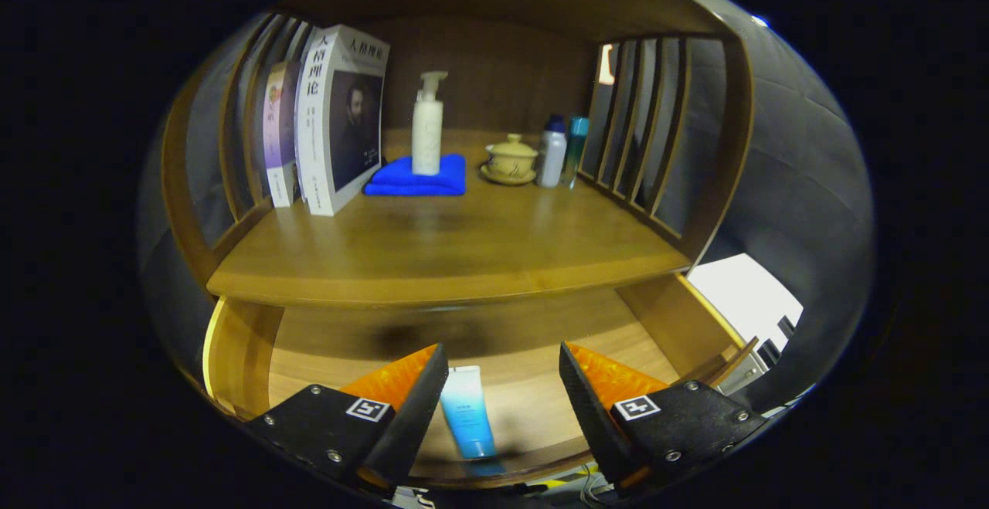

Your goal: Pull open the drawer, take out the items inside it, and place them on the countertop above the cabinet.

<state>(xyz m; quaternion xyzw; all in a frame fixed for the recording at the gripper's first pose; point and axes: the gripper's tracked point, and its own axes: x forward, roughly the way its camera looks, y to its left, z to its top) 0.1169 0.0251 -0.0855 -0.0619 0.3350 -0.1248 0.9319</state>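
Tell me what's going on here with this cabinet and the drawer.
A handheld gripper hovers over the pulled-open drawer, its fingers spread apart. A blue-and-white tube lies on the drawer floor between them, not yet gripped. On the countertop above stand books, a pump bottle on a folded blue cloth, a lidded cup on a saucer, and two small bottles. The tube has not yet been taken out.
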